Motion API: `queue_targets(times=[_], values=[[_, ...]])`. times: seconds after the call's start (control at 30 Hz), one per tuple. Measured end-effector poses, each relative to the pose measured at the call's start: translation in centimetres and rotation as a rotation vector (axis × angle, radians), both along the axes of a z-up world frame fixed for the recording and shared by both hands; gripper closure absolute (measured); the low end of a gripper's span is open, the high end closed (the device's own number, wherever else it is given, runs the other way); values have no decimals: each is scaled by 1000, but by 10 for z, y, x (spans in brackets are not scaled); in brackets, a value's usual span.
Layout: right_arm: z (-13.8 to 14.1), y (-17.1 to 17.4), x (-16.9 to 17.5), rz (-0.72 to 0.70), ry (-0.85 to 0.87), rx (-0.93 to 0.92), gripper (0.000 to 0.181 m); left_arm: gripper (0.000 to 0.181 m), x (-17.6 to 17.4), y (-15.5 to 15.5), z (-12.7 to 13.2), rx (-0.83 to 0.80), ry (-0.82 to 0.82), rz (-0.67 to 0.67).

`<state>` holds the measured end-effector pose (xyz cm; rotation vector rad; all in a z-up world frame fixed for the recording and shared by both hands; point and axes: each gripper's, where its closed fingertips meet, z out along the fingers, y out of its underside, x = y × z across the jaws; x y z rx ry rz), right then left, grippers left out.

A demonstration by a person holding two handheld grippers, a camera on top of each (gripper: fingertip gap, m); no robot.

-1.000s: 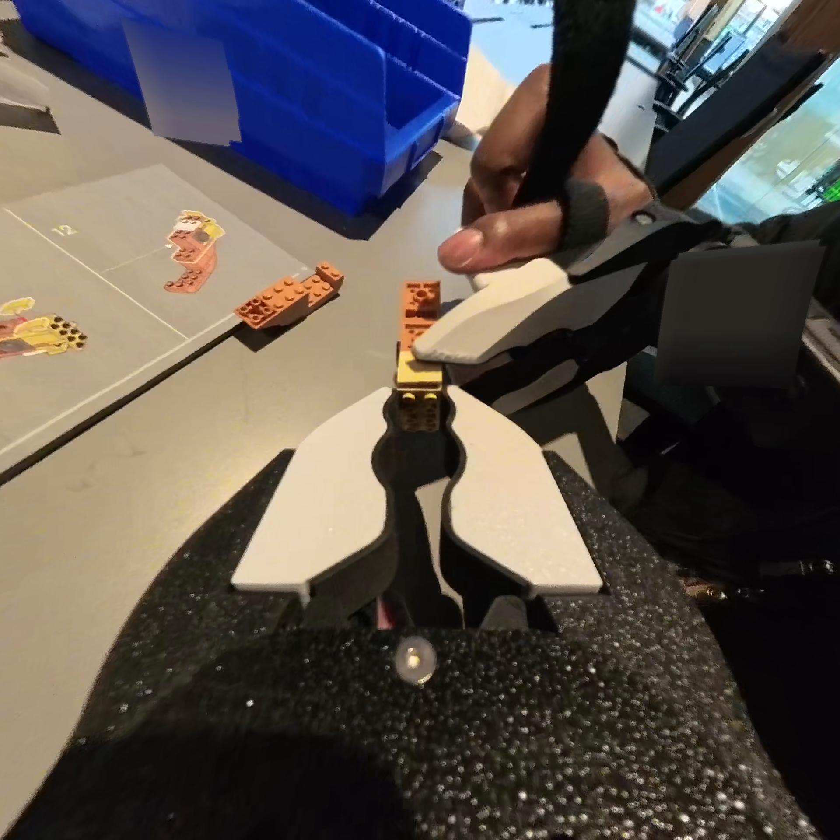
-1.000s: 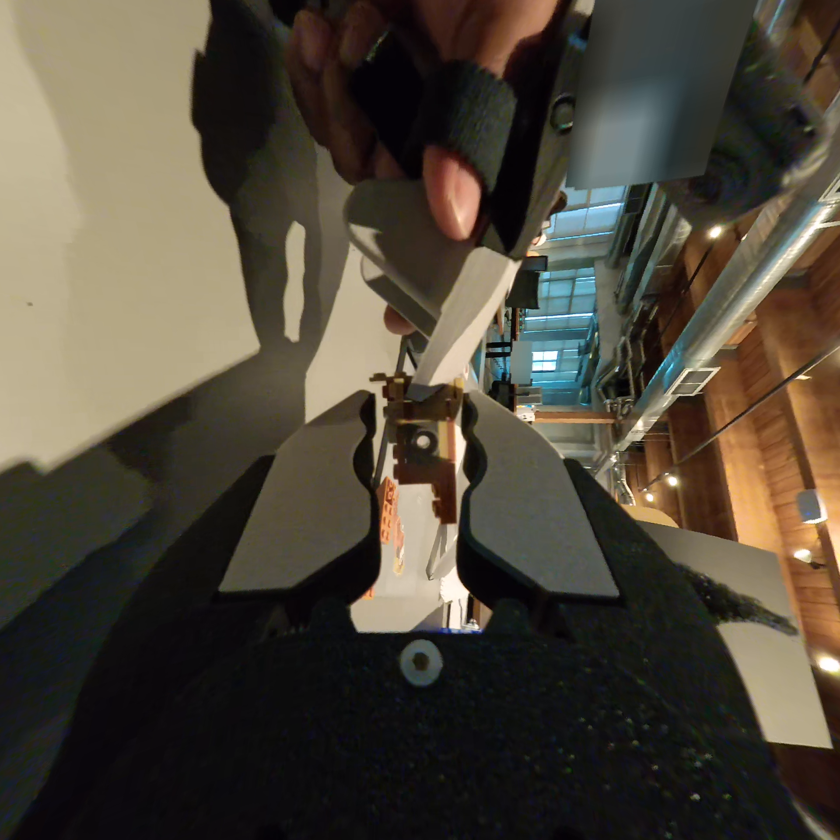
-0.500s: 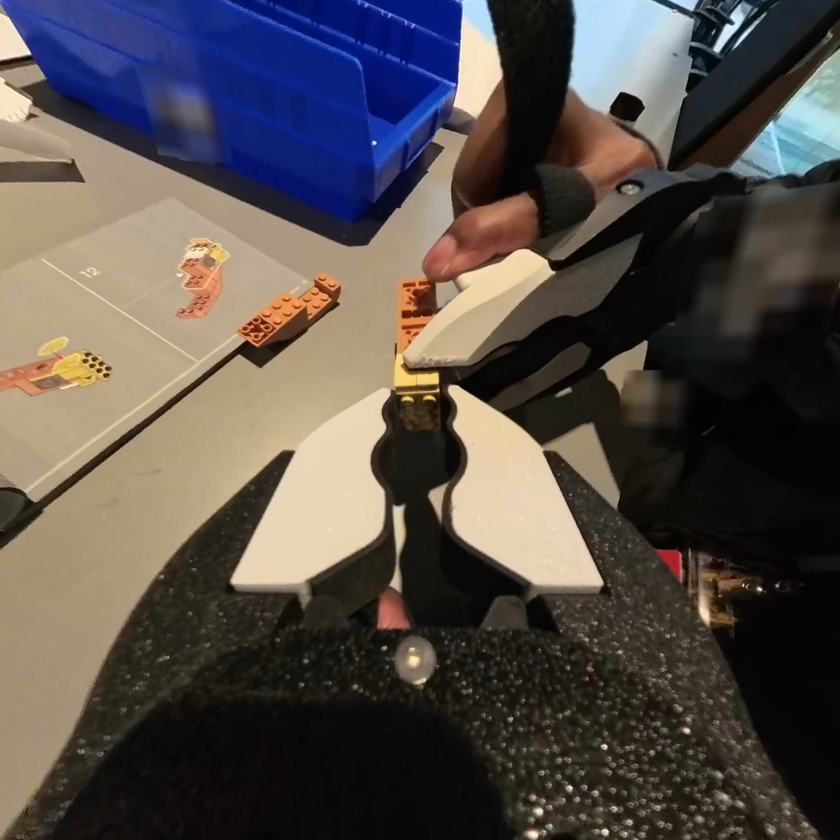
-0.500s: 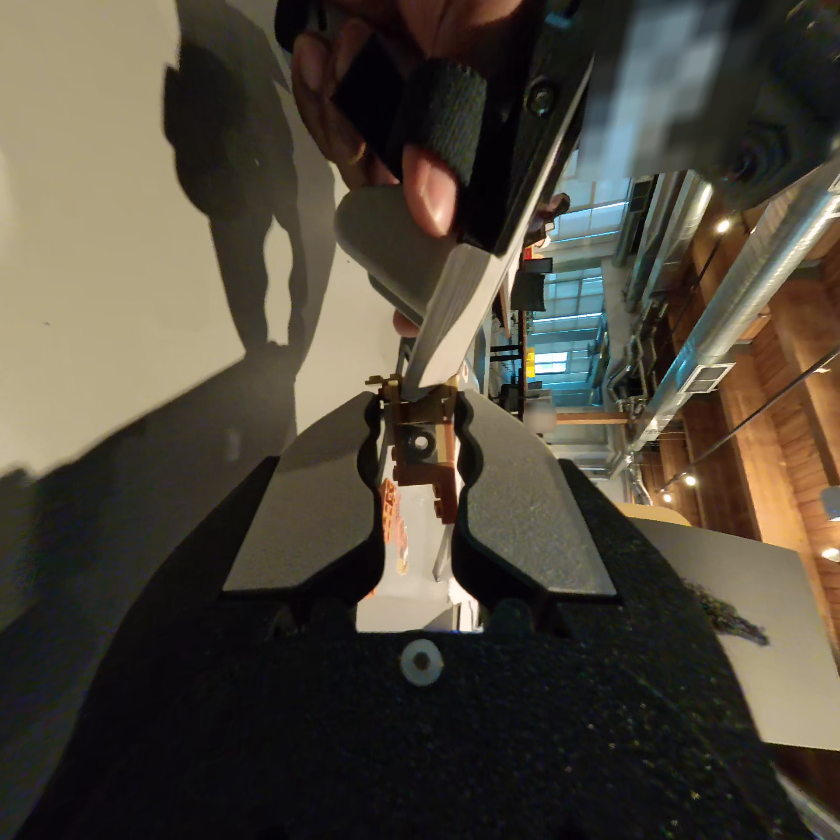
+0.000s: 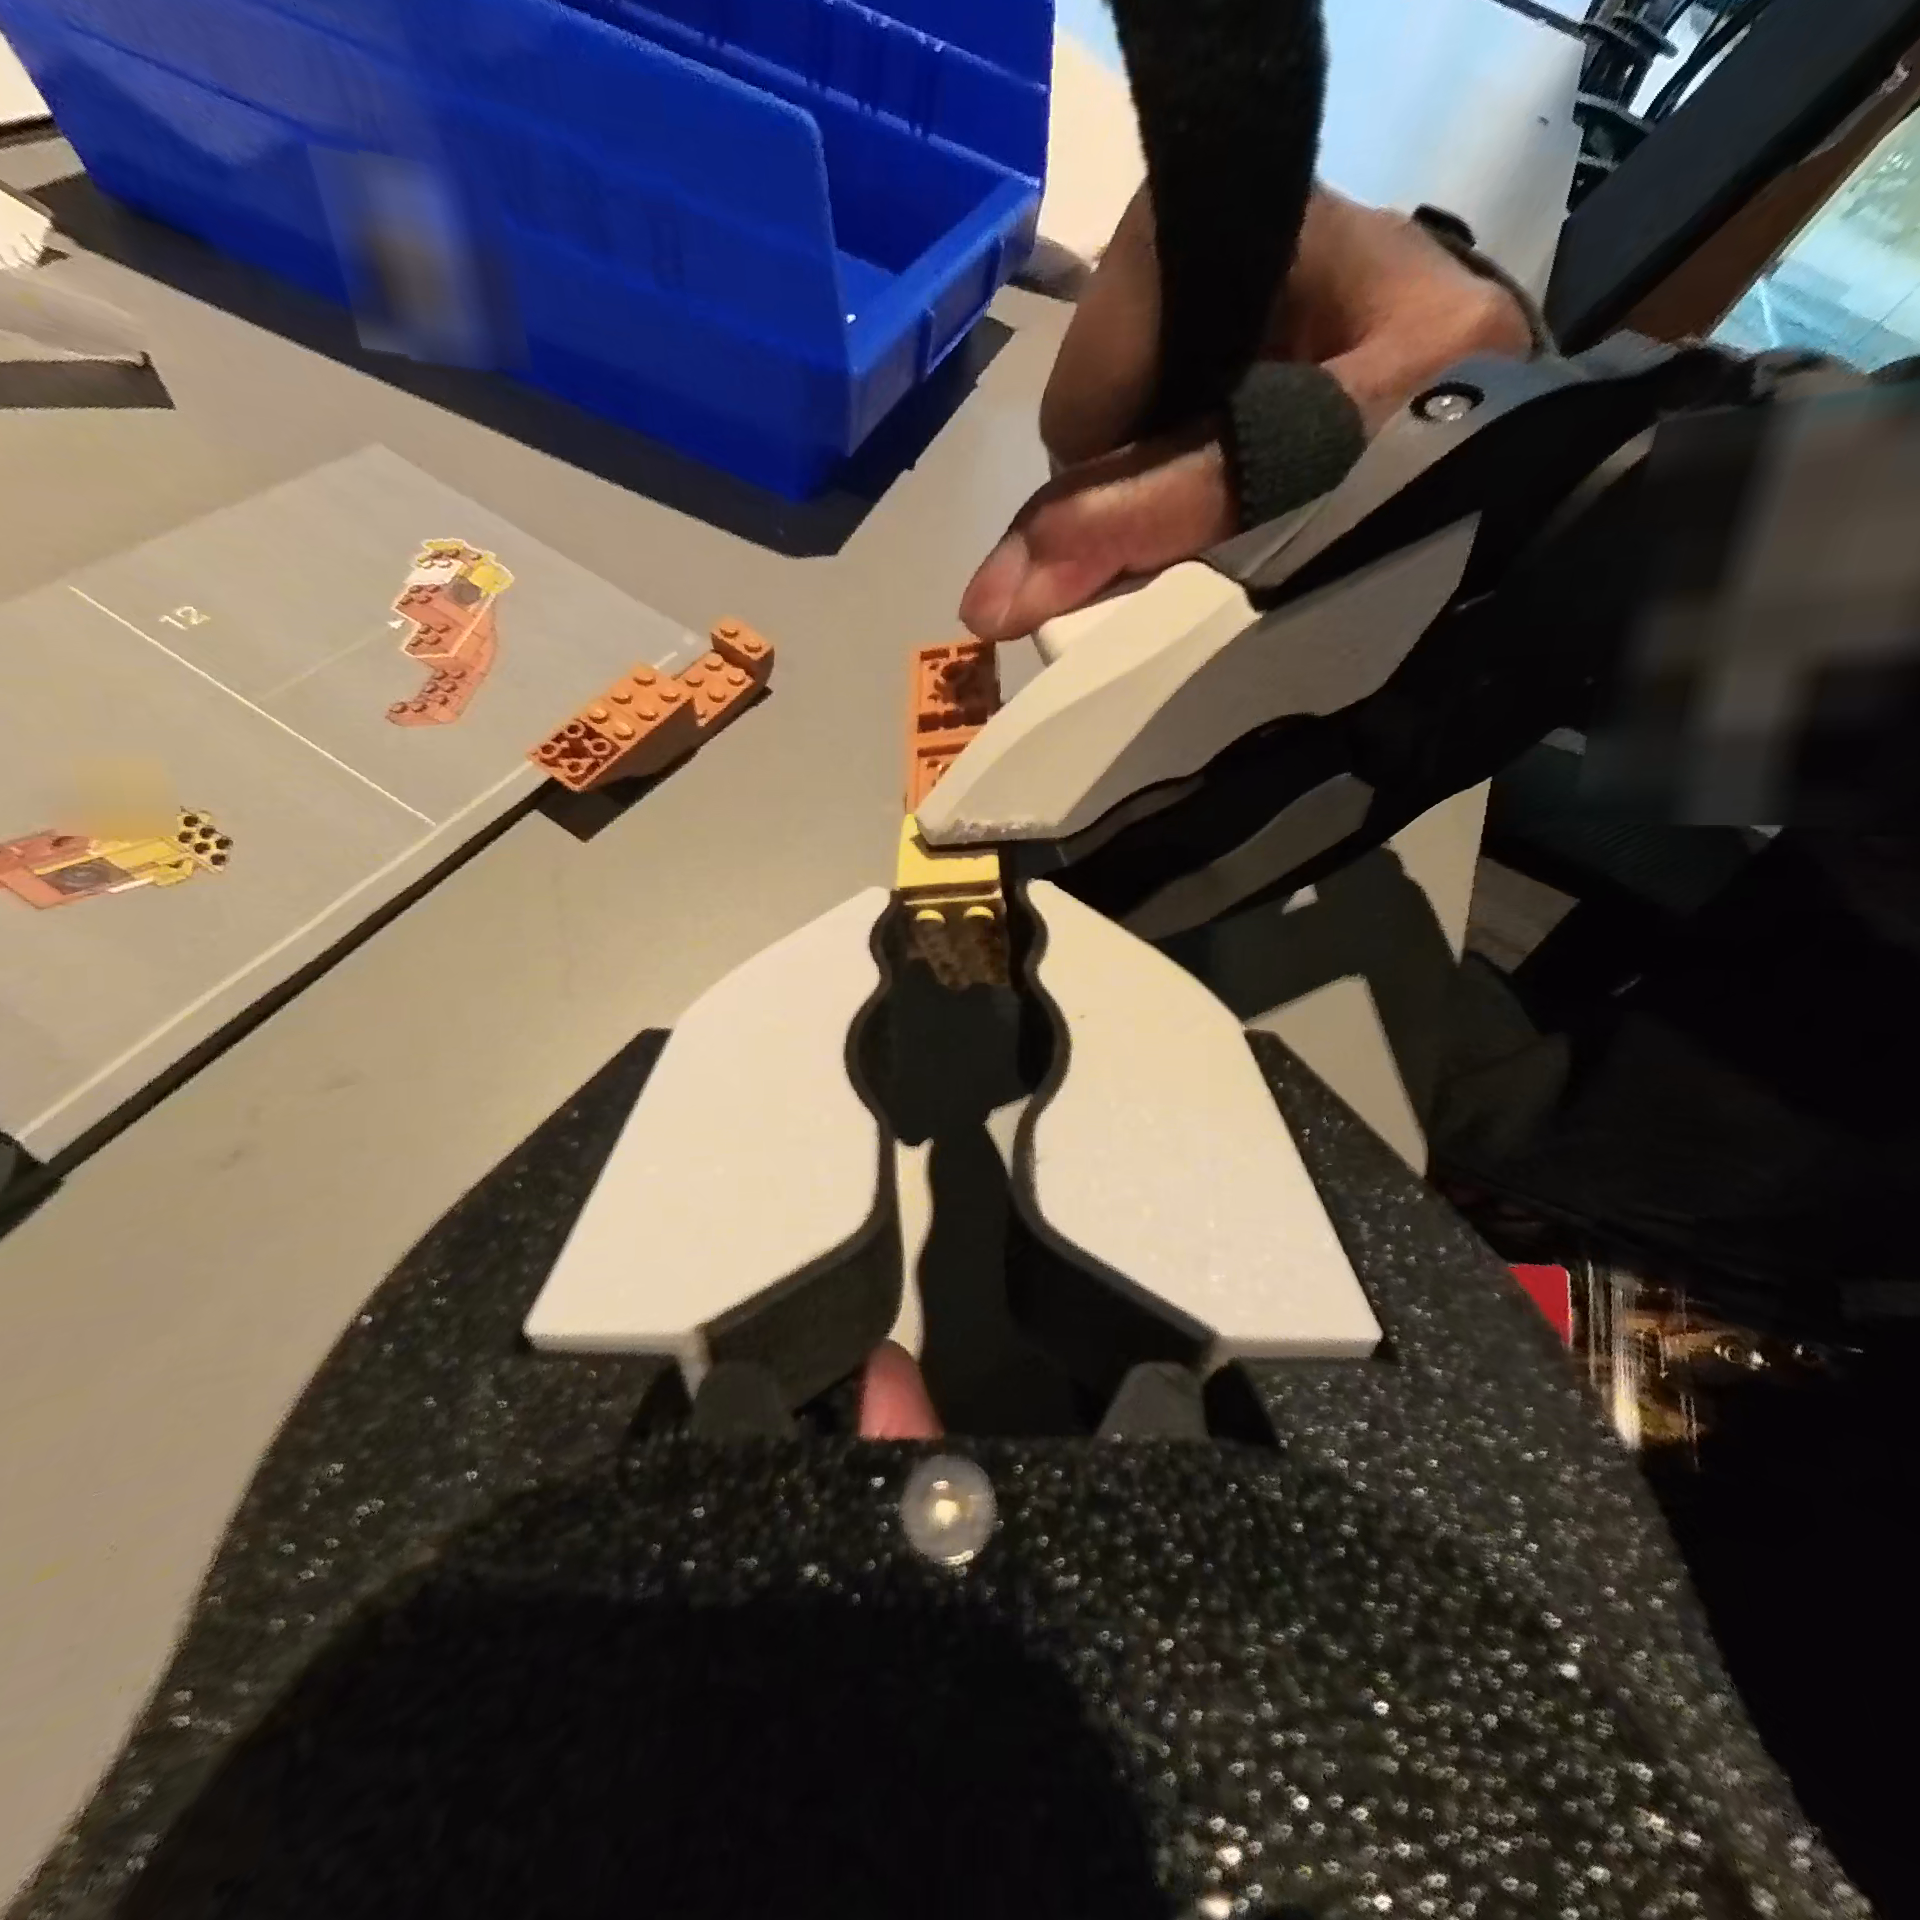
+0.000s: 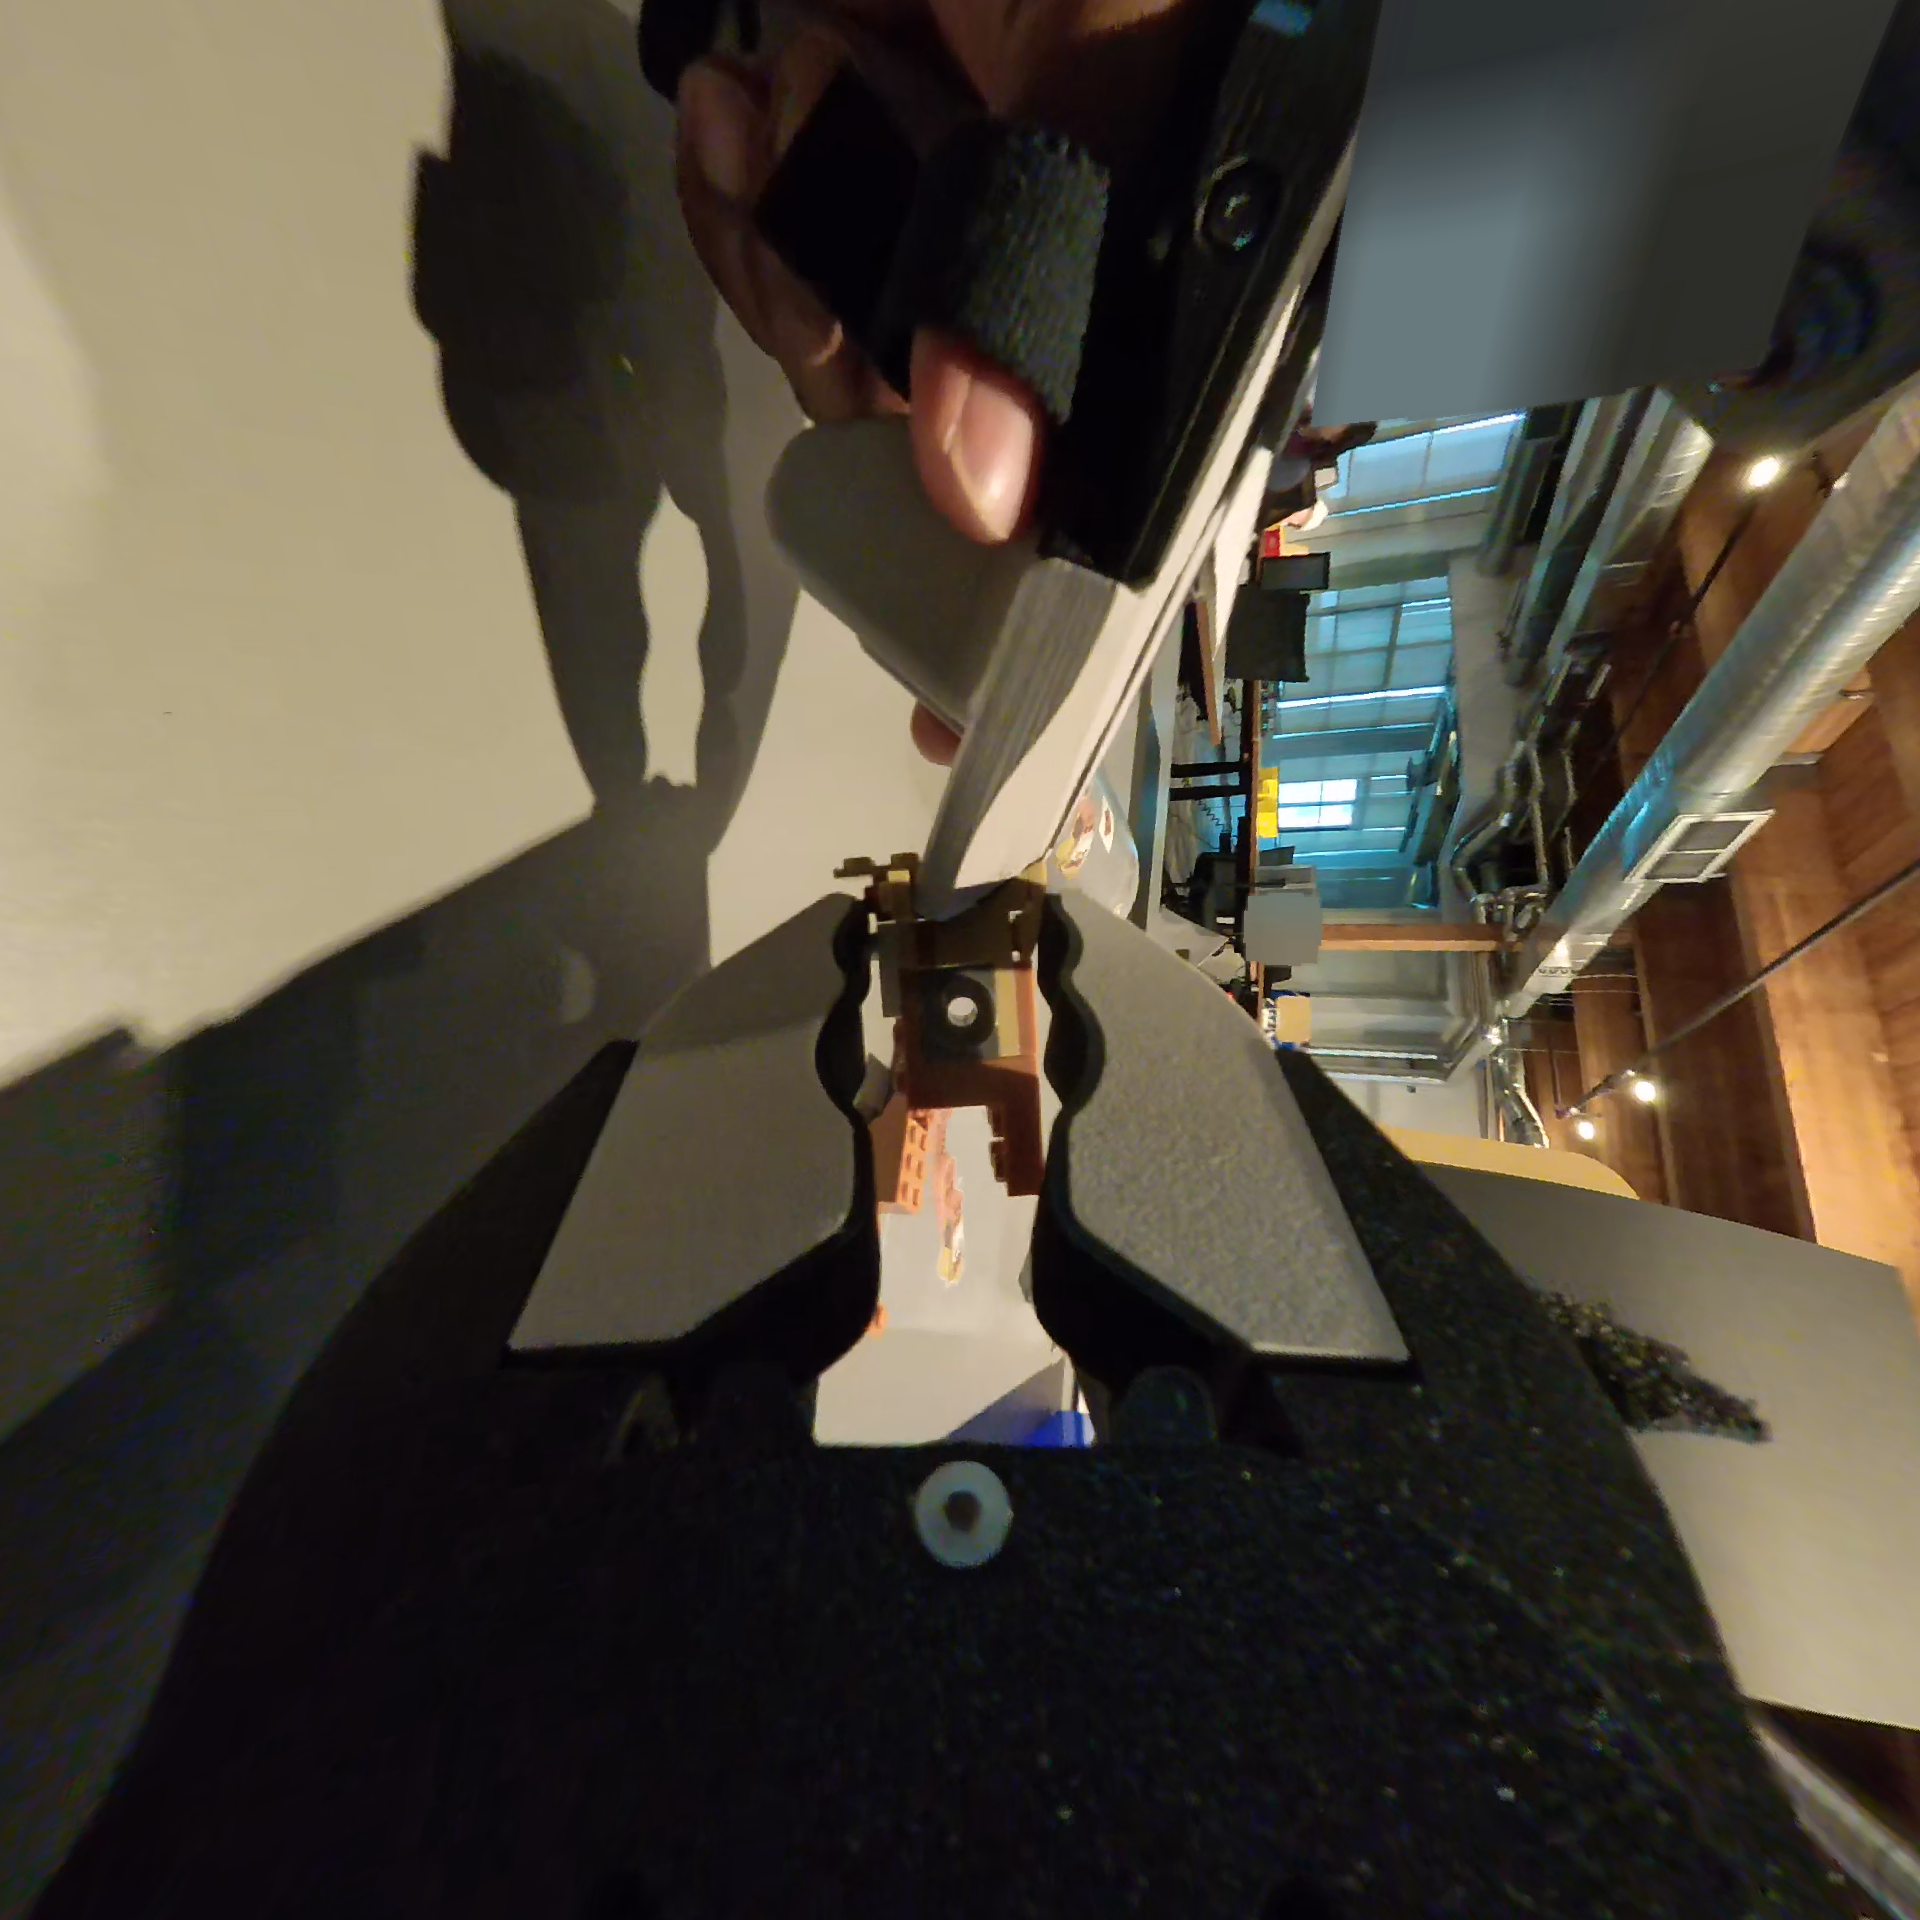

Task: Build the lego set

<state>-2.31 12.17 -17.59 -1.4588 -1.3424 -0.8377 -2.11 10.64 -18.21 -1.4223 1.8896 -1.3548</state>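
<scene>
A small lego assembly is held between both grippers above the grey table (image 5: 312,1195). Its yellow and dark brown end (image 5: 951,899) sits between the fingertips of my left gripper (image 5: 951,920), which is shut on it. Its orange-brown part (image 5: 951,691) reaches away from me. My right gripper (image 5: 971,821) comes in from the right and clamps that part. In the right wrist view, my right gripper (image 6: 951,935) is shut on the brown assembly (image 6: 961,1023). The left gripper (image 6: 951,868) meets it from above, edge on.
A loose orange-brown brick assembly (image 5: 655,717) lies on the table at the corner of the grey instruction sheet (image 5: 260,779). A blue divided bin (image 5: 623,208) stands behind them. A person's hand (image 5: 1122,520) grips the right gripper. Both grippers' tips are close together, under 4 cm apart.
Both grippers keep their hold on the assembly. The pair has shifted slightly, so the sheet, loose bricks and bin sit a little differently in the left wrist view.
</scene>
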Motion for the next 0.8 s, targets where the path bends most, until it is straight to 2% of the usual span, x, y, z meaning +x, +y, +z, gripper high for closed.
queue_targets(times=[0.13, 0.17, 0.2, 0.27, 0.6, 0.8], values=[[-2, 5, 2, -14, 11, 10, 150, 164, 2, 5, 0, -53, -6, 18], [-2, 5, 2, -11, 11, 16, 147, 165, 3, 7, -2, -54, -3, 28], [1, 6, 2, -13, 23, 34, 135, 165, 3, 10, -5, -38, 6, 41], [5, 5, 3, -14, 84, 26, 130, 165, 3, 13, -10, -35, 13, 48], [20, 0, 12, 21, 325, -22, 124, 165, -2, 9, 12, -339, -38, -31], [24, -4, 7, 79, 382, -26, 123, 165, -6, 6, 23, -462, -62, -80]])
